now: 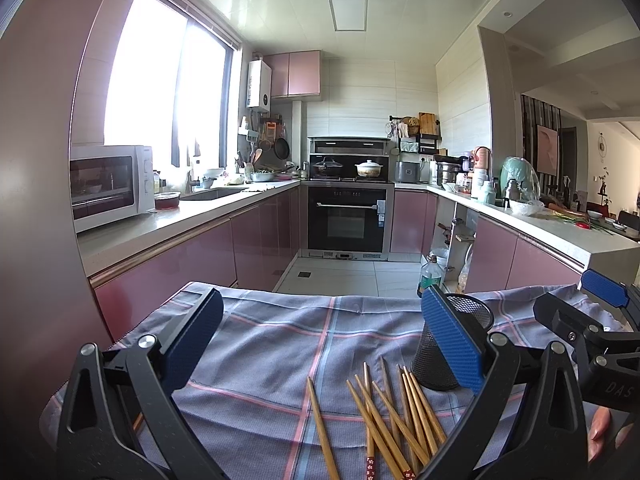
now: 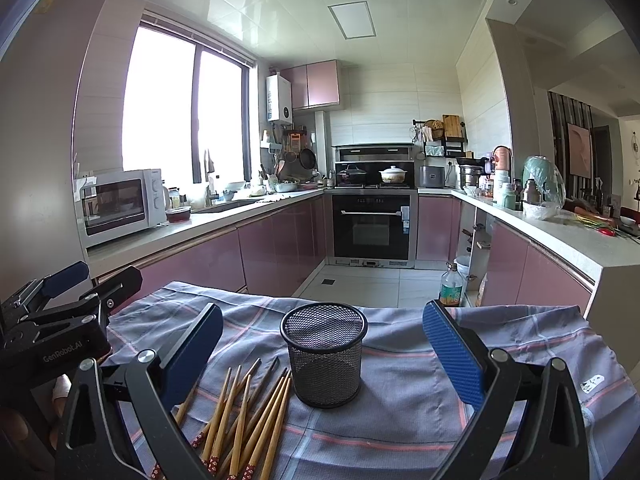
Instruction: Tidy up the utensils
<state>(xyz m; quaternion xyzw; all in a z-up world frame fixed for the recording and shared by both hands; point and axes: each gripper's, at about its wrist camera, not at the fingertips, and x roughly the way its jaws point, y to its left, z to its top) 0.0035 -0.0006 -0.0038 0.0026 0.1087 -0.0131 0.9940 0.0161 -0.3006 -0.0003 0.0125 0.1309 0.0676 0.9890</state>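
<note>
A pink-cabinet kitchen is stretching behind a bench draped in a checked cloth (image 2: 400,368). A mesh cup (image 2: 325,356) is standing upright on it, chopsticks (image 2: 244,412) lying scattered just beside. The left hand-held gripper (image 1: 320,344) and right hand-held gripper (image 2: 324,354) are both hovering wide open, holding nothing.

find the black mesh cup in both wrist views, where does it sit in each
Left wrist view: the mesh cup stands at lower right, partly hidden behind the left gripper's right blue finger.
Right wrist view: the cup stands upright at centre, between the open fingers of the right gripper, on the plaid cloth.
Shared landmark: the pile of chopsticks lying just left of the cup.
</note>
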